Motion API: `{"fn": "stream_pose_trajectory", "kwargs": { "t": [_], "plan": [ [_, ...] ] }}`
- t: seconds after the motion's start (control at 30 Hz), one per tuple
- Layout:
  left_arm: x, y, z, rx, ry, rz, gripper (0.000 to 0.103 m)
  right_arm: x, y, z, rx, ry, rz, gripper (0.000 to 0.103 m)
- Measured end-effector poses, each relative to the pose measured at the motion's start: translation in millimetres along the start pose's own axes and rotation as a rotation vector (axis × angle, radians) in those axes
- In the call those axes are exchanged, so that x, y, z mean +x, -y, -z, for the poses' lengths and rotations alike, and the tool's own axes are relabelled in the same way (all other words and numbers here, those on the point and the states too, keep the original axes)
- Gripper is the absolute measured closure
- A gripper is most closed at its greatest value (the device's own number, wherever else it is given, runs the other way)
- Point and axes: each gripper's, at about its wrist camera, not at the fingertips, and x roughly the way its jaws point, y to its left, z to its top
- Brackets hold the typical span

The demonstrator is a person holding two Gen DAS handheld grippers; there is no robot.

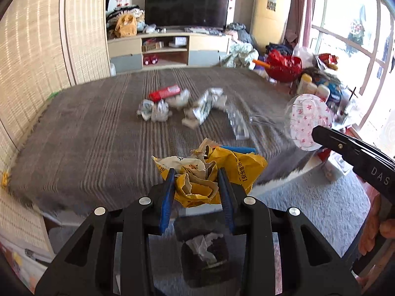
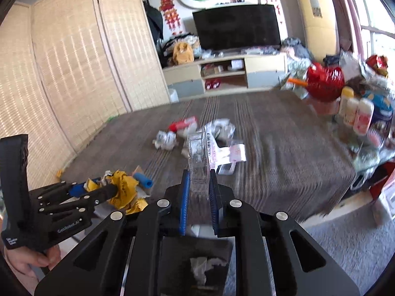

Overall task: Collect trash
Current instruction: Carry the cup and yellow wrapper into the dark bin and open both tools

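Observation:
My left gripper (image 1: 196, 177) is shut on a crumpled yellow and brown paper bag (image 1: 212, 172), held above the front edge of the bed; it also shows at the left of the right wrist view (image 2: 123, 187). My right gripper (image 2: 199, 182) is shut on a clear plastic package (image 2: 197, 155) with a star-patterned side (image 1: 308, 120). A black bin (image 1: 202, 249) with white paper inside stands on the floor below both grippers (image 2: 197, 264). More trash lies mid-bed: a red wrapper (image 1: 164, 91), crumpled white wrappers (image 1: 205, 103) and a blue tube (image 2: 144, 181).
The bed has a grey-brown striped cover (image 1: 98, 133). A woven folding screen (image 1: 32, 61) stands on the left. A cluttered table with bottles (image 2: 358, 113) and a red bag (image 2: 323, 79) is at the right. A TV (image 1: 186, 6) and cabinet stand beyond. Grey carpet (image 1: 321, 212) lies right of the bin.

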Motion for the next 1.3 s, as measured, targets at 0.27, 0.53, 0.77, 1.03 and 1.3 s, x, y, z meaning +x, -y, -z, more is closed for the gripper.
{"fn": "stream_pose_trajectory", "kwargs": {
  "t": [0.27, 0.53, 0.77, 1.03, 1.3],
  "plan": [
    [13.7, -3.1, 41.5, -0.019, -0.07, 0.003, 0.071, 9.1, -4.4, 38.2, 0.014, -0.083, -0.013, 0.087],
    [37.1, -7.1, 84.6, -0.037, -0.163, 0.008, 0.071, 28.2, -6.0, 81.4, 0.02, -0.209, -0.013, 0.087],
    [58.9, -5.2, 118.0, -0.042, -0.256, 0.021, 0.07, 51.2, 0.4, 116.3, 0.068, -0.324, -0.03, 0.087],
    [75.5, -1.9, 144.6, -0.039, -0.327, 0.023, 0.07, 67.6, 1.2, 134.4, 0.086, -0.398, -0.032, 0.086],
    [82.5, -6.5, 148.1, -0.062, -0.36, 0.029, 0.057, 77.1, 5.4, 134.9, 0.123, -0.424, -0.017, 0.083]
  ]
}}
